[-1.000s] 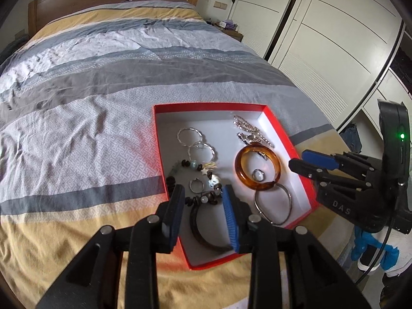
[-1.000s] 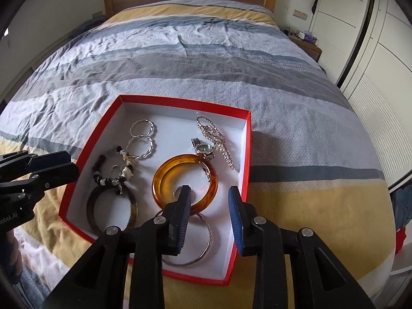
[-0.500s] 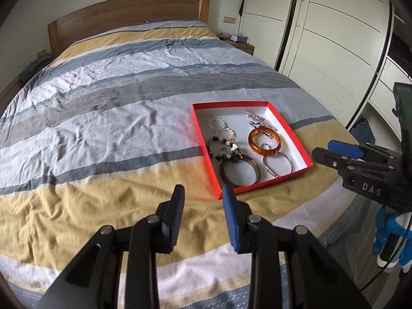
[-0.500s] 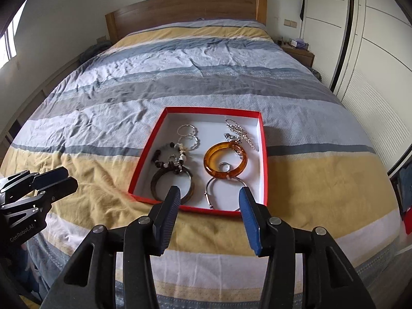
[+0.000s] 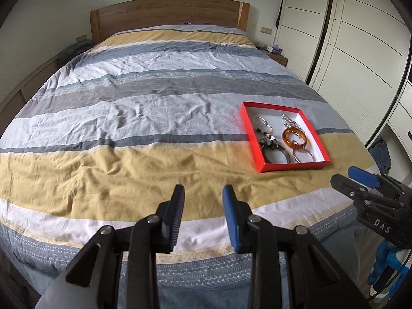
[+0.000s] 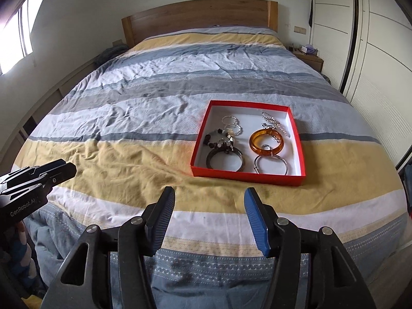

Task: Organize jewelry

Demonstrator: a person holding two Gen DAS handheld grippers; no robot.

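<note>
Right hand-held gripper (image 6: 209,206) agape, just widened, empty.

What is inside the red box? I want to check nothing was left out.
The red box holds an amber bangle, dark bangle, silver bangle, beaded bracelet, rings and chain. Anything beneath them is hidden.

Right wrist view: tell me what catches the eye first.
The red box of jewelry, on the yellow band of the striped bedspread. Inside it, an amber bangle lies right of a dark bangle. The right gripper hangs open and empty at the bed's foot.
</note>
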